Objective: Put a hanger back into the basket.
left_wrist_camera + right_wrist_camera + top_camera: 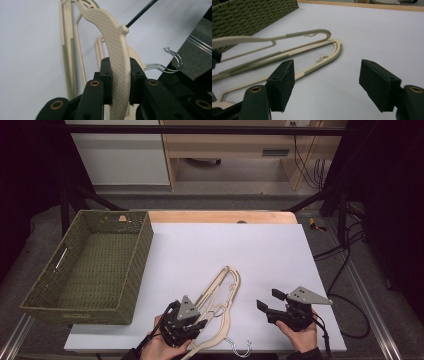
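Observation:
Beige plastic hangers point(222, 290) lie stacked near the front of the white table top point(270, 250), their metal hooks point(242, 350) toward the front edge. My left gripper point(192, 325) is shut on the textured shoulder of the top hanger point(117, 50), which rides tilted above another hanger point(68, 50) resting flat. In the right gripper view the raised hanger point(307, 33) hovers over the flat one point(324, 60). My right gripper point(270, 300) stands open to the right of the hangers, with nothing between its pads point(327, 82).
A green woven basket point(142, 255) with nothing in it stands at the table's left side, and its wall point(249, 15) shows in the right gripper view. Bare wooden edge runs along the table's far side point(220, 216). Cables hang off the right.

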Tool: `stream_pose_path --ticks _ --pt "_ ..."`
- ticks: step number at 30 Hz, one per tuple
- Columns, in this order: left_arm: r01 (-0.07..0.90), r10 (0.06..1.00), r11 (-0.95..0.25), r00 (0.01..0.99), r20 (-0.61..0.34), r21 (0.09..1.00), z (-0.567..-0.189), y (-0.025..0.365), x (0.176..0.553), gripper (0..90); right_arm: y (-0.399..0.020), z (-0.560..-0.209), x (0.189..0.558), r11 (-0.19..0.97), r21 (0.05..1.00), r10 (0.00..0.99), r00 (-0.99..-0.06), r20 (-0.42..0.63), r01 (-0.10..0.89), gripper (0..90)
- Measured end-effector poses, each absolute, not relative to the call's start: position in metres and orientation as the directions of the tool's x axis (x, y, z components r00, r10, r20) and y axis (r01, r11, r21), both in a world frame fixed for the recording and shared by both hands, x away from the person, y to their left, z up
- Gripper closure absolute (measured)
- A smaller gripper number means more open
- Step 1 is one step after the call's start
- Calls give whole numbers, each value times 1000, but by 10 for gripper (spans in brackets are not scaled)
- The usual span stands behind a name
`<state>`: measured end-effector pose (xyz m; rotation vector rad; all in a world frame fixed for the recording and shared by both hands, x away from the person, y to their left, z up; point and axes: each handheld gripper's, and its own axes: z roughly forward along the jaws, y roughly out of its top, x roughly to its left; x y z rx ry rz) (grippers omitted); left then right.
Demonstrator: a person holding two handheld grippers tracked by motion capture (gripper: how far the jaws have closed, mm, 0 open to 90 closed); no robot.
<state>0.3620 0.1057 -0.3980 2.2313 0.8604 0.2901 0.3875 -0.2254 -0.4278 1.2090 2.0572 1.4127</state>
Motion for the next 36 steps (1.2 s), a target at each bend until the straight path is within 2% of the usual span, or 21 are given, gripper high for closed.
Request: stream_pose_path --ticks 10,15,26,36 --pt "523 762 -455 647 12 721 -387 136 374 832 -225 -433 389 152 889 803 -578 144 433 194" --pt "528 779 -423 627 -2 736 -386 150 381 851 -225 -433 388 163 888 801 -583 134 429 159" --pt "471 745 -338 663 -75 815 -361 178 378 853 -229 -432 387 159 897 800 -587 128 412 126" --pt "405 707 -292 701 -89 867 -331 205 380 854 -238 -425 387 107 916 814 -563 143 387 84"
